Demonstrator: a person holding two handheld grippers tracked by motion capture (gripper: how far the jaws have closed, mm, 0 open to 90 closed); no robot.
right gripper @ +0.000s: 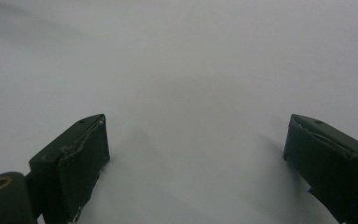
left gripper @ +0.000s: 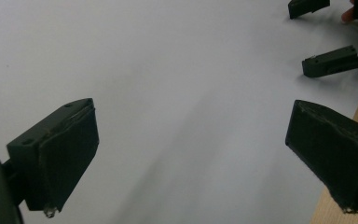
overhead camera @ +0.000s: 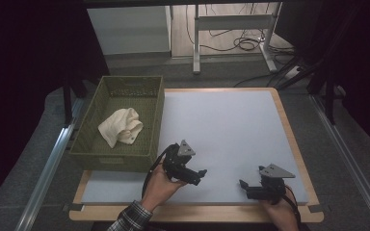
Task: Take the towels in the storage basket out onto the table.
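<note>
While both grippers sit low over the white counter [overhead camera: 231, 130] w/ nothing held, looks like an idle/reset step: left gripper [overhead camera: 198, 174] fingers spread wide, right gripper [overhead camera: 245, 186] fingers released too. Nearest item: cream cloth [overhead camera: 121, 126], soft, crumpled, lying inside the olive woven-look basket [overhead camera: 155, 126] at counter's far-left edge, apart from both. Next move prob needs a reach over the basket rim, pinching a fold
</note>
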